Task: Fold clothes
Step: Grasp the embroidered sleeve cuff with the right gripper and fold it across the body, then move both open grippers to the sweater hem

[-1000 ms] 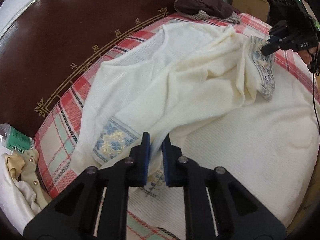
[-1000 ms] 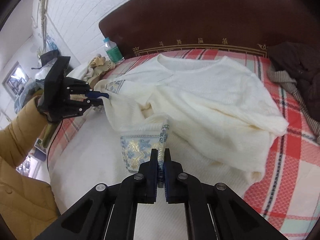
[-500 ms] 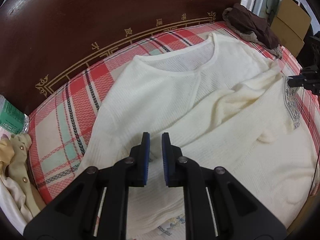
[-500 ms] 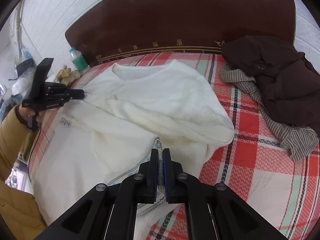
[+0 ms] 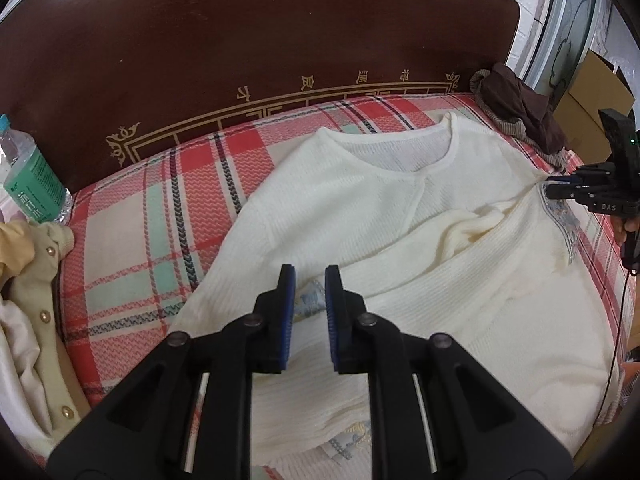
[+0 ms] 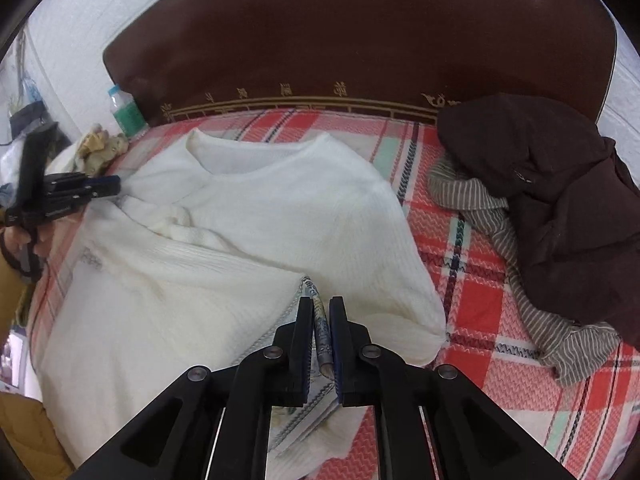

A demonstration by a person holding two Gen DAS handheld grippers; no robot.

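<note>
A cream knit sweater (image 5: pixel 400 240) lies on the plaid bed (image 5: pixel 160 208), neckline toward the headboard, its lower part folded up over the body. My left gripper (image 5: pixel 310 280) hovers over the sweater's left edge, jaws slightly apart and empty; a blue patterned trim (image 5: pixel 310 300) shows between them. It also shows in the right wrist view (image 6: pixel 110 187). My right gripper (image 6: pixel 321 312) is shut on the sweater's blue patterned hem (image 6: pixel 318 320) at the sweater's (image 6: pixel 240 240) right side; it shows in the left wrist view (image 5: pixel 556 184).
A dark wooden headboard (image 5: pixel 240 40) runs along the back. A brown garment and striped cloth (image 6: pixel 540 200) lie at the right. A green-labelled bottle (image 5: pixel 28 176) and a beige buttoned garment (image 5: pixel 32 280) sit at the left.
The right gripper carried the patterned hem right across the sweater, folding the lower part over. The left gripper let go of the sleeve cuff and shifted along the left edge.
</note>
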